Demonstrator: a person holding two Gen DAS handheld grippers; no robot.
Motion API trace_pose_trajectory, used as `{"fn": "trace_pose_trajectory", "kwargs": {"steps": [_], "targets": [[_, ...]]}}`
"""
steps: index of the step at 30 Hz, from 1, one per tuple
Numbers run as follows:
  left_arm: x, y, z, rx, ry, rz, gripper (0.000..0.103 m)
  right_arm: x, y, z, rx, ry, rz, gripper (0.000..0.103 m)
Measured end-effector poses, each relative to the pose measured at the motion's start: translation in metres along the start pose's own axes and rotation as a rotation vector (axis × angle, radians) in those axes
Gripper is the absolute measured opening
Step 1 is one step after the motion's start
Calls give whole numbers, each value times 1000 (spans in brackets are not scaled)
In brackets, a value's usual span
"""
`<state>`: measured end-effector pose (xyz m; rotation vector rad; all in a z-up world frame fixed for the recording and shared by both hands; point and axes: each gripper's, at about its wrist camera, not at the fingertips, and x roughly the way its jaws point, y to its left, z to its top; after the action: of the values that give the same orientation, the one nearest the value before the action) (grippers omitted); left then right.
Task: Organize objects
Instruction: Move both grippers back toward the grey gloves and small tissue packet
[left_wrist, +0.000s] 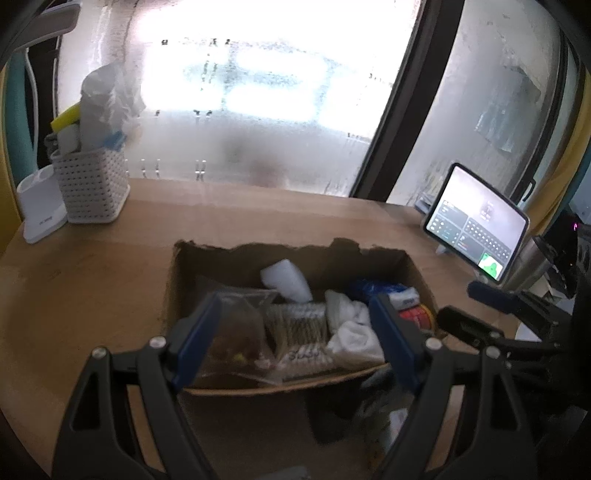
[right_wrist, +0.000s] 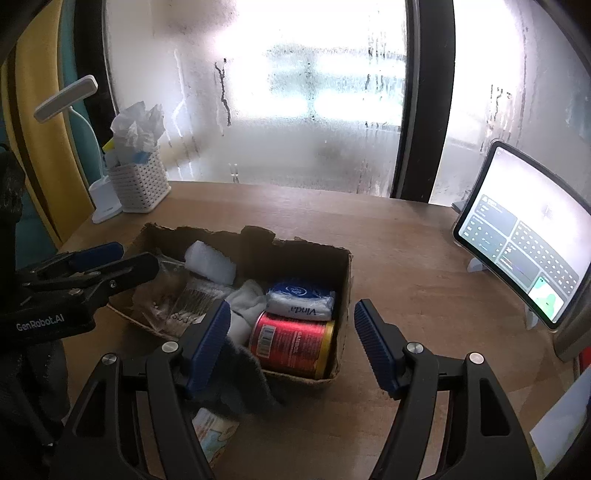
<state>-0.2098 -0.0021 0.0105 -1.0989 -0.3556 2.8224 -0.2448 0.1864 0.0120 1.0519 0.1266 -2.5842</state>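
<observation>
An open cardboard box sits on the wooden table. It holds a red can, a Vinda tissue pack, white socks, a white foam piece and clear plastic bags. My left gripper is open above the box's near side, holding nothing. My right gripper is open over the box's right end, around the can's level, holding nothing. A dark grey sock hangs over the box's front edge. A small printed packet lies on the table below it.
A white perforated basket with bagged items and a white lamp base stand at the back left. A tablet on a stand stands at the right, with a steel cup beside it. A fogged window lies behind.
</observation>
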Motion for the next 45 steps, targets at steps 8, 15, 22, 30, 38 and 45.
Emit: {"fn": "trace_pose_trajectory", "kwargs": {"steps": [8,15,22,30,38,45], "targets": [[-9,4,-10,5,11,12,84,-9,9,-6,-8,3,-1,73],[-16,5,-16,11,8,9,84,-13,14,-10,-7,4,-4,73],[-25,9,-22,17,16,34,85,-19,20,-16,-6,1,-4,73],[-29,13,-32,20,51,84,85,-26,26,-24,-12,3,4,73],[-37,15,-41,18,58,94,84,-30,30,-31,-14,9,8,73],[-43,12,-50,27,59,80,84,-33,33,-38,-13,16,12,73]]}}
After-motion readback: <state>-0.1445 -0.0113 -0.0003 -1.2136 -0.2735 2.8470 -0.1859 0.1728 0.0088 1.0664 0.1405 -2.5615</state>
